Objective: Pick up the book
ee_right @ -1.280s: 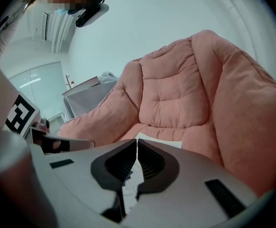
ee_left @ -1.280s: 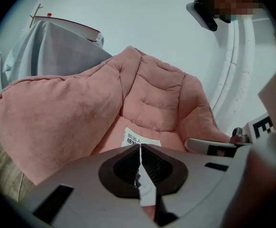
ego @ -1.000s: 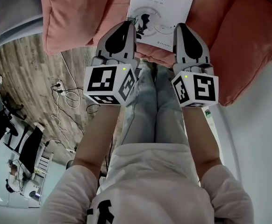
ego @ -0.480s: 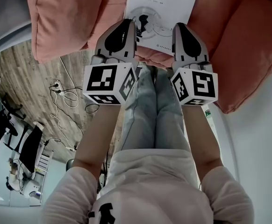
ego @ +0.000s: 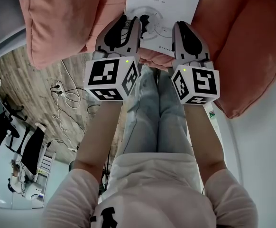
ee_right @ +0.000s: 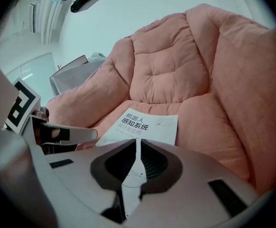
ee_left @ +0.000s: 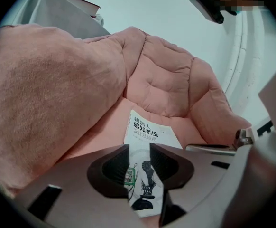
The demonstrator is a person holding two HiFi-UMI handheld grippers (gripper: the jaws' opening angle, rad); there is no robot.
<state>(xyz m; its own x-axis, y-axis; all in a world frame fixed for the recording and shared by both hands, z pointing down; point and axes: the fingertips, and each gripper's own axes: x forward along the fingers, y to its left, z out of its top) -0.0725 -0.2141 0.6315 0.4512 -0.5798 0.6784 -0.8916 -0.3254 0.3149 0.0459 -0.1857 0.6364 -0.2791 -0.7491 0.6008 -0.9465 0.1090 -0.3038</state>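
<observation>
Thin, glossy white rectangular book (ego: 164, 4), flat on the seat of a plush, quilted pink armchair (ego: 57, 27), top centre of the head view. Left gripper (ego: 129, 21) tilted down at the book's lower-left corner, jaws opening, cover showing through the gap, unpinched. Right gripper (ego: 179, 25) tilted alike at the lower-right edge, jaws pressed together.

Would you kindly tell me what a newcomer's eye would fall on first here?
A white book lies on the seat of a big pink armchair, at the top of the head view. Two grippers with marker cubes hang over its near edge: the left gripper is opening its jaws, gripping nothing, and the right gripper is shut.
</observation>
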